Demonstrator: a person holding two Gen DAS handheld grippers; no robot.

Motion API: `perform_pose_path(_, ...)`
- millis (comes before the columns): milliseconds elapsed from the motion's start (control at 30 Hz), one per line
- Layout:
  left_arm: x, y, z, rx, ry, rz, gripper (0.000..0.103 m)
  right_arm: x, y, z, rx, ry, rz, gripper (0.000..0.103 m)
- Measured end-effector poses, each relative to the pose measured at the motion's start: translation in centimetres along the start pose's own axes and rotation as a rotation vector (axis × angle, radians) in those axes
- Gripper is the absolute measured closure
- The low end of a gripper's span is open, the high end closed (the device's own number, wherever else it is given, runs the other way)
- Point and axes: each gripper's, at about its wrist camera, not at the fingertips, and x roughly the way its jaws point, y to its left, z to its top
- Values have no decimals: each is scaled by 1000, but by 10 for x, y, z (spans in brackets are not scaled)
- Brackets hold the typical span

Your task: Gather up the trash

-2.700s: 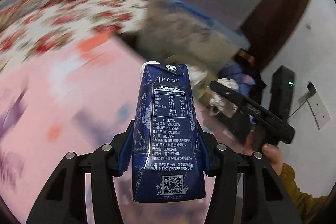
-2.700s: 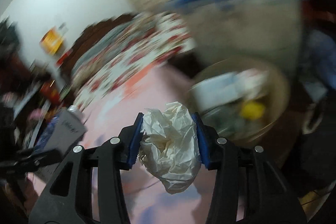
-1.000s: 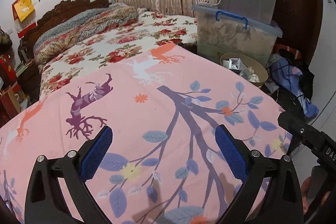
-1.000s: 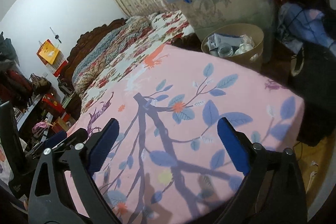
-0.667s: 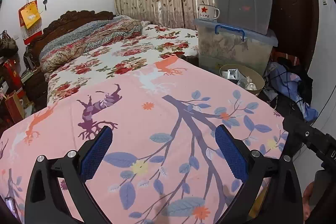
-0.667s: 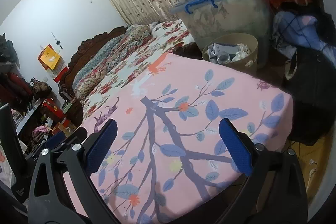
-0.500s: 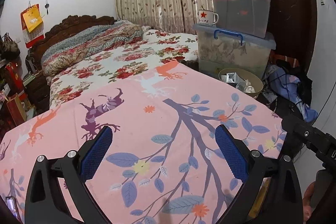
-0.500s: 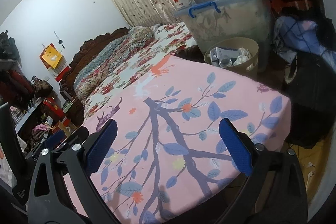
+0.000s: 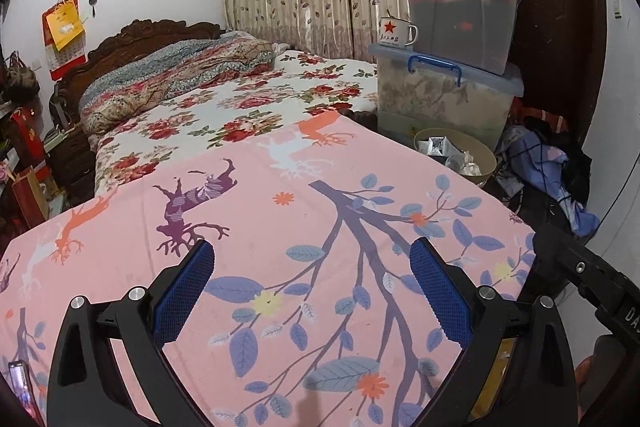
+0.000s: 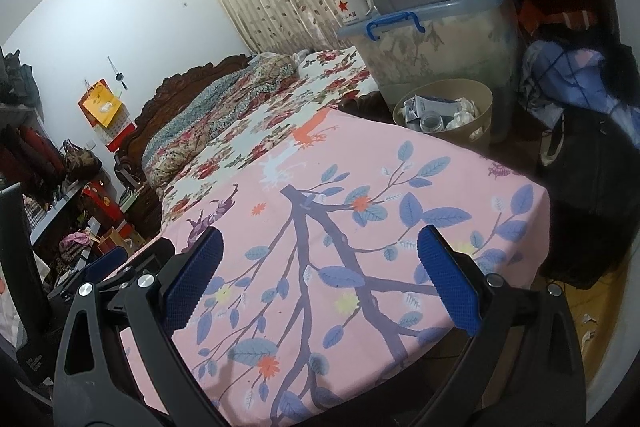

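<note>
A tan round trash bin (image 9: 486, 151) stands on the floor past the far right corner of the pink tablecloth; it also shows in the right wrist view (image 10: 482, 95). It holds a milk carton (image 10: 430, 105), a can and crumpled white paper (image 10: 464, 107). My left gripper (image 9: 312, 259) is open and empty above the pink cloth (image 9: 280, 227). My right gripper (image 10: 318, 247) is open and empty above the same cloth (image 10: 400, 187). Both are well back from the bin.
Stacked clear storage boxes (image 9: 448, 95) with a white star mug (image 9: 394, 33) stand behind the bin. A bed with floral bedding (image 9: 224, 99) lies beyond the table. Clothes and bags (image 10: 580, 99) lie on the floor at right. Shelves and bags (image 10: 48, 187) crowd the left.
2.7 s ago my left gripper held the milk carton and my right the paper wad. Both now lie in the bin, and both open grippers have drawn back and risen.
</note>
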Motion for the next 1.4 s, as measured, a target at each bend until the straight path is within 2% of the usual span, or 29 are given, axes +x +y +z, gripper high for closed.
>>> perform_pose_path(367, -1, -4, -3, 25, 4, 37, 9, -2, 2, -2, -2, 0, 0, 6)
perform_pose_path(1400, -6, -2, -2, -6, -8, 30, 9, 2, 0, -2, 4, 5, -14, 5)
